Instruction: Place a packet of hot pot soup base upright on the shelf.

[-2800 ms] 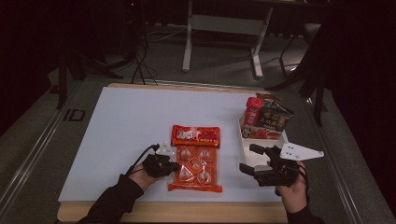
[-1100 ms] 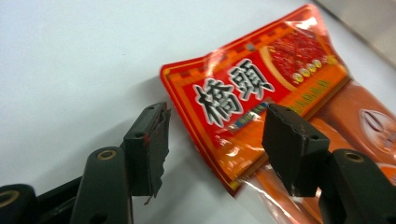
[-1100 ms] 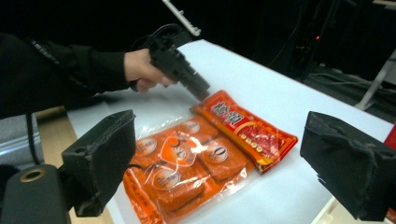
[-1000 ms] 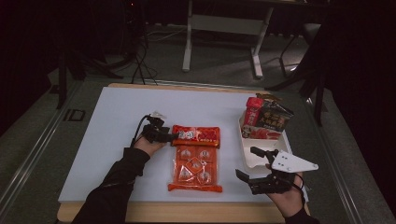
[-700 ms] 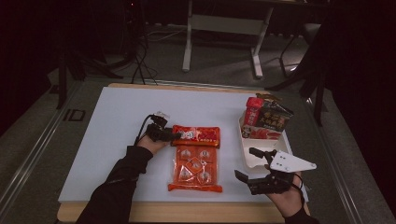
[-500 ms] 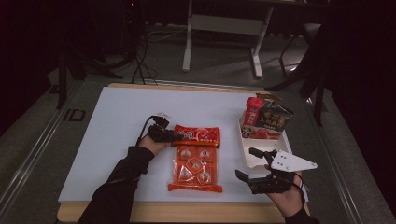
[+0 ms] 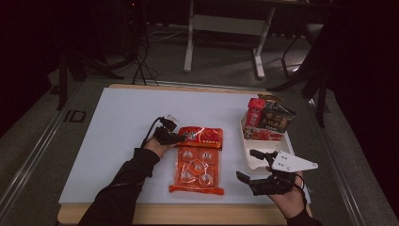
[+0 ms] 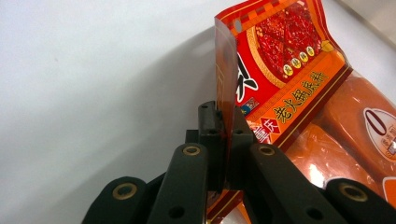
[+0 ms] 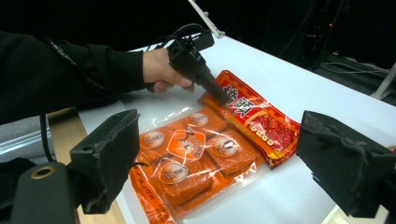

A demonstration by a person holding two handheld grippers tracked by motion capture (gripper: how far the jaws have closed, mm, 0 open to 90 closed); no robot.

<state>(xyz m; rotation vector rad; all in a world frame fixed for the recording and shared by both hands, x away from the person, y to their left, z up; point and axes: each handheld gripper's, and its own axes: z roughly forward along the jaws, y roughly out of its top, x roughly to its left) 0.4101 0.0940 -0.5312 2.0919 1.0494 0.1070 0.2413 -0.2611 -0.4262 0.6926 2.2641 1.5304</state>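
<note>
- The white bench (image 7: 117,136) carried everything, and the work in hand sat near its middle — we judged the step to be the pick-up of the orange packet, with the grip made and the lift only begun.
- The orange packet (image 7: 197,160) lay flat across the bench's centre, its red printed header (image 7: 203,135) at the far end and four wrapped blocks under clear film nearer us.
- A white tray (image 7: 258,157) of boxed goods stood at the bench's right edge, well apart from the packet.
- Our right tool (image 7: 256,172) hovered near the front right edge with its jaws spread wide, gripping nothing — in its own view the packet (image 9: 205,154) lay between them, farther off.
- Our left tool (image 7: 175,137) was clenched on the header's left corner; its own view showed that edge (image 8: 227,88) standing upright, pinched between the jaws.
- Next, we judged, a steady raise was called for — the heavy blocks could drag the thin film out of the pinch, so the free right tool might take the near end.
</note>
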